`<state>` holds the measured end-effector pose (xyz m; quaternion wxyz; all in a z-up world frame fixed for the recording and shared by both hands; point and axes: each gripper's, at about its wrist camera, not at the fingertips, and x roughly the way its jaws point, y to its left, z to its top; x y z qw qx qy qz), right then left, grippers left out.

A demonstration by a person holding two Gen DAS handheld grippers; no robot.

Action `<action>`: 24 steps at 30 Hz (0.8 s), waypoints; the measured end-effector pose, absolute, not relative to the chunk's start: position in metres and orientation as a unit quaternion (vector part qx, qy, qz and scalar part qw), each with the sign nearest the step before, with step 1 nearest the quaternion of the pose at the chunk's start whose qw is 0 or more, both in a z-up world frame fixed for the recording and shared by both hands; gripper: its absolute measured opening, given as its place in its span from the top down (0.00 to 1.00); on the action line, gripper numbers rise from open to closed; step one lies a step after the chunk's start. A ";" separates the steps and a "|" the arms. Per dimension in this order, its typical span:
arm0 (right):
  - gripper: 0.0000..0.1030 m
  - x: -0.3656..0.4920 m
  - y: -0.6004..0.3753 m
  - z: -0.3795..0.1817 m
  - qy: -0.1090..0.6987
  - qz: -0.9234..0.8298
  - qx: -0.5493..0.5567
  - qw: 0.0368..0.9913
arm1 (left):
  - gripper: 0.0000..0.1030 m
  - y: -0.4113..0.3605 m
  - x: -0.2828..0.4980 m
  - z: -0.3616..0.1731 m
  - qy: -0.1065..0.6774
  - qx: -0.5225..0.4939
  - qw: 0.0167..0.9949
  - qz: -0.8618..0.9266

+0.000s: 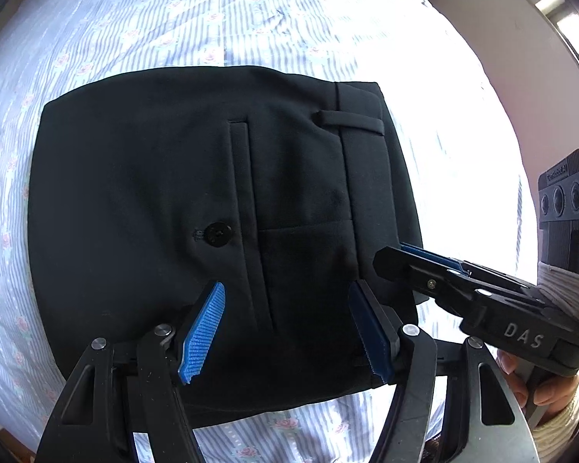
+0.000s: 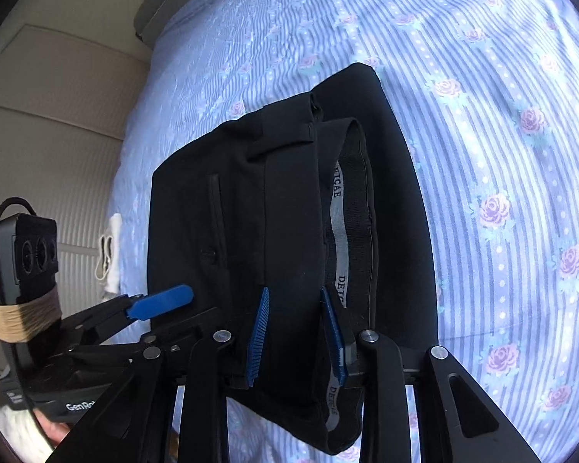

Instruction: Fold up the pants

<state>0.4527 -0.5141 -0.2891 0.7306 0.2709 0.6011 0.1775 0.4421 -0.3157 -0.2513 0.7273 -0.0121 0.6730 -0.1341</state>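
Black pants (image 1: 181, 200) lie folded into a compact block on the striped floral bed sheet (image 1: 173, 11), back pocket and button facing up, waistband to the right. My left gripper (image 1: 289, 332) is open above the near edge of the pants, blue pads apart. My right gripper (image 2: 297, 332) hovers open over the waistband end of the pants (image 2: 289, 212), where a grey inner label strip shows. The right gripper also shows in the left wrist view (image 1: 413, 258) at the waistband's right edge. The left gripper shows in the right wrist view (image 2: 162, 301).
The sheet (image 2: 501, 115) covers the bed all around the pants. A beige wall panel (image 2: 50, 123) and a white cloth item (image 2: 110, 250) lie beyond the bed's left edge. A pale wall (image 1: 513, 61) lies to the right.
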 end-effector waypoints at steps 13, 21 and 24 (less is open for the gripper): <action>0.89 0.442 -0.511 -0.304 0.613 0.198 0.325 0.692 | 0.36 -0.333 0.435 -0.250 0.675 0.005 0.727 -0.129; 0.95 0.443 -0.515 -0.293 0.611 0.091 0.265 0.740 | 0.36 -0.339 0.431 -0.251 0.679 0.010 0.721 -0.134; 0.94 0.445 -0.517 -0.303 0.617 0.078 0.258 0.739 | 0.36 -0.343 0.430 -0.252 0.682 0.013 0.718 -0.138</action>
